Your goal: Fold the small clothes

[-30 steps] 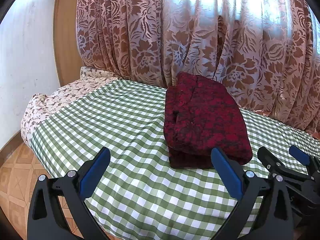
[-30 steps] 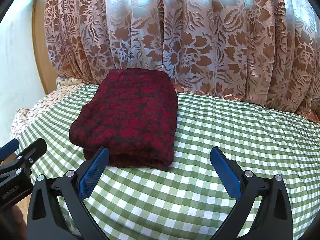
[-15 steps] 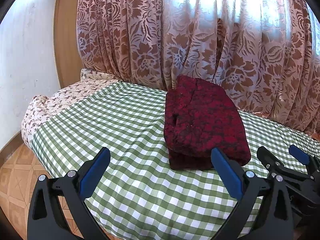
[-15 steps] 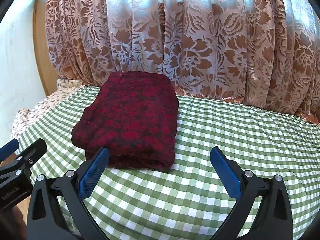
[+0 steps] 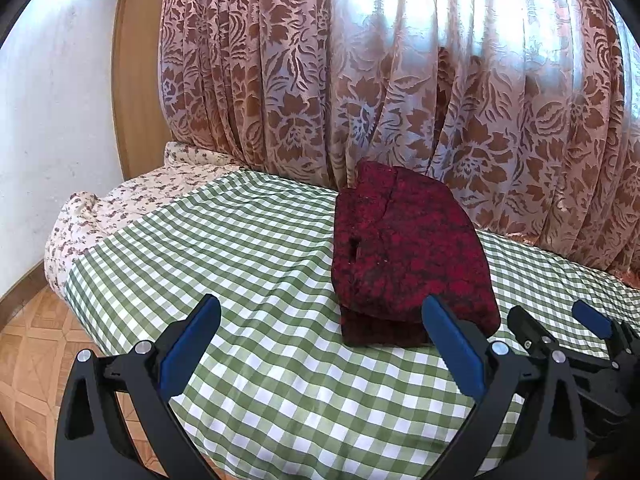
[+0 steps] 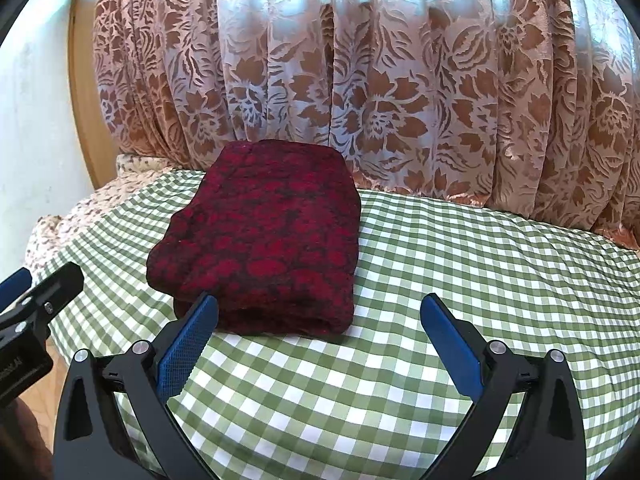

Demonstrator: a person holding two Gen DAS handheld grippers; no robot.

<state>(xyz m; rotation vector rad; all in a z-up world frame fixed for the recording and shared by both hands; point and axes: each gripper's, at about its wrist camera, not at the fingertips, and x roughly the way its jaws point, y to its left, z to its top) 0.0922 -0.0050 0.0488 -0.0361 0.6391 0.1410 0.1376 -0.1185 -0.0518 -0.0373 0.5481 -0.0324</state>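
Note:
A dark red patterned garment [image 5: 404,256] lies folded in a thick rectangular stack on the green checked cloth [image 5: 256,264]; it also shows in the right wrist view [image 6: 268,240]. My left gripper [image 5: 320,340] is open and empty, held back from the cloth's near edge, left of the garment. My right gripper [image 6: 318,336] is open and empty, just in front of the garment's near edge. The right gripper shows at the right edge of the left wrist view [image 5: 560,328].
A brown floral curtain [image 5: 400,80] hangs right behind the garment. A floral quilt [image 5: 132,200] shows at the bed's left end, beside a white wall [image 5: 48,120] and a wooden frame. Tiled floor [image 5: 28,344] lies below left.
Both grippers have drawn back and lifted slightly from the folded garment, which sits a little farther away. Both stay open; the garment has not moved.

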